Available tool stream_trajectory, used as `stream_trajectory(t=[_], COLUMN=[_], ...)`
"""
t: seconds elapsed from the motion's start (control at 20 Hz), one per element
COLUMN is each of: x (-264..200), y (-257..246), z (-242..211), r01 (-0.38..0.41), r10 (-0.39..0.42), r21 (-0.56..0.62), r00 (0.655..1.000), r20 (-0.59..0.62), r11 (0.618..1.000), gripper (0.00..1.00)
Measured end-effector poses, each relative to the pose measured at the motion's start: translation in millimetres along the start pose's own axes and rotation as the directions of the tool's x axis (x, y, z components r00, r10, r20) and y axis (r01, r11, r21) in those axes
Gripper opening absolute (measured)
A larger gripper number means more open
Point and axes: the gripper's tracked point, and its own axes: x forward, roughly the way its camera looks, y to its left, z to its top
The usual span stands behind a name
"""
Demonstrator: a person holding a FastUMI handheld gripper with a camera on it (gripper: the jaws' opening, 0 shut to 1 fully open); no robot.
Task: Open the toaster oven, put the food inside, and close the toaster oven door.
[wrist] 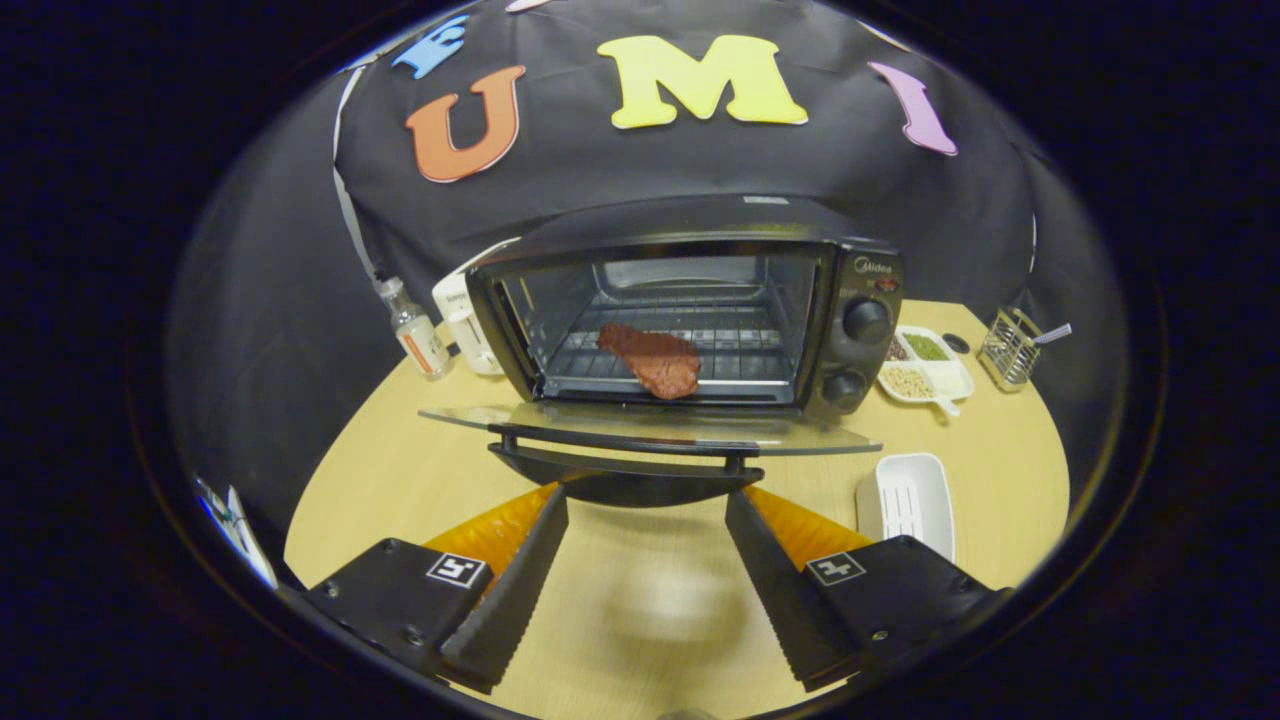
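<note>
Your gripper (645, 500) is gaping wide, gripping nothing. Just ahead, the "Midea" toaster oven (690, 310) is lying open, steak (652, 360) sitting inside.

- The white appliance (462, 322) at the tabletop's (640, 600) far left edge is largely hidden behind the toaster oven (690, 310).
- The gripper's (646, 500) spread fingertips (556, 502) are partly covered by the open door's handle (625, 478).
- The contents of the divided dish (925, 365) are too small to be identified.
- The white tray (905, 500) is partly hidden by the right finger's housing.

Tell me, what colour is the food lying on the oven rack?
Reddish-brown, in the gripper view: the food.
</note>
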Motion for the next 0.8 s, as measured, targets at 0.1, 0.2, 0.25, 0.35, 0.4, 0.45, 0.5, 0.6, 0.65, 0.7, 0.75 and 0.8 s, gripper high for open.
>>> stream_trajectory(t=[0.1,0.2,0.25,0.35,0.4,0.45,0.5,0.6,0.65,0.7,0.75,0.8], x=[0.4,3.9,6.4,12.6,14.5,13.9,13.0,8.1,6.4,3.7,-0.1,-5.3], y=[0.2,0.9,0.5,-2.4,-2.6,-0.1,1.6,-0.6,-2.8,-5.5,-8.1,-12.1], z=[17.5,36.2,45.9,64.1,71.2,79.1,83.6,86.4,86.2,87.7,89.4,90.2], r01=[-0.005,-0.01,-0.01,0.0,-0.005,-0.019,-0.023,-0.027,-0.03,-0.028,-0.028,-0.023], r10=[0.005,0.009,0.01,0.0,0.005,0.019,0.024,0.03,0.032,0.031,0.031,0.027], r21=[0.001,0.008,0.008,-0.004,-0.009,-0.006,-0.011,-0.028,-0.028,-0.033,-0.033,-0.036], r00=[1.0,0.999,0.999,0.998,0.998,0.997,0.996,0.995,0.995,0.995,0.994,0.994], r20=[0.015,0.032,0.041,0.058,0.064,0.081,0.087,0.096,0.092,0.097,0.104,0.11], r11=[1.0,1.0,1.0,1.0,1.0,1.0,1.0,0.999,0.999,0.999,0.999,0.999], gripper=[1.0,1.0,1.0,1.0,1.0,1.0,1.0,1.0,1.0,1.0,1.0,1.0])
